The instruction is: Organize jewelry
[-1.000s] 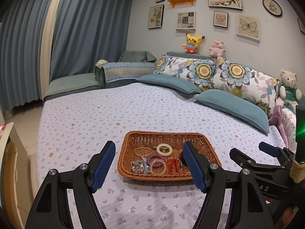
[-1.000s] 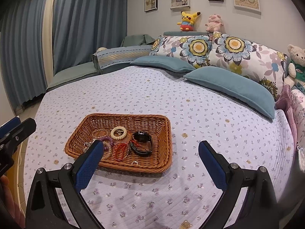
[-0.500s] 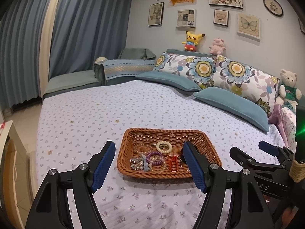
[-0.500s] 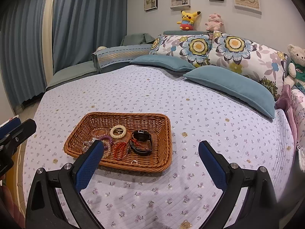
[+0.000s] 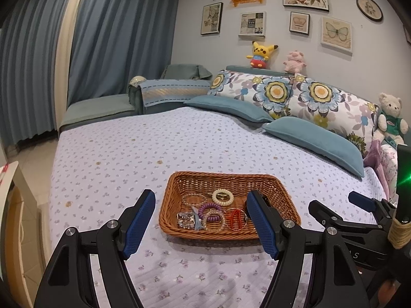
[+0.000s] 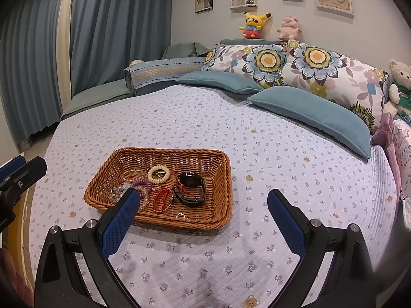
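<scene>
A brown wicker basket (image 5: 223, 179) (image 6: 218, 159) sits on the flowered bedspread. Inside lie a cream coil hair tie (image 5: 222, 196) (image 6: 158, 174), a purple coil tie (image 5: 210, 209) (image 6: 141, 182), a red clip (image 5: 235, 218) (image 6: 161, 197), clear bead bracelets (image 5: 194, 199), a sparkly piece (image 5: 185, 219) and a black watch (image 6: 191, 188). My left gripper (image 5: 200, 220) hovers open just before the basket's near rim, nothing between its blue pads. My right gripper (image 6: 203, 218) is open too, over the bedspread near the basket's right corner, and shows at the right edge of the left wrist view (image 5: 359, 205).
Blue pillows (image 6: 316, 113) and flowered cushions (image 6: 295, 61) line the bed's far side, with a teddy bear (image 5: 390, 118) at right. Plush toys (image 5: 259, 54) sit on the headboard. Blue curtains (image 5: 115, 36) hang at left. The bed's left edge drops to the floor (image 5: 28, 159).
The view in both cameras has shifted only slightly; both grippers stay open and the basket and its contents lie as before.
</scene>
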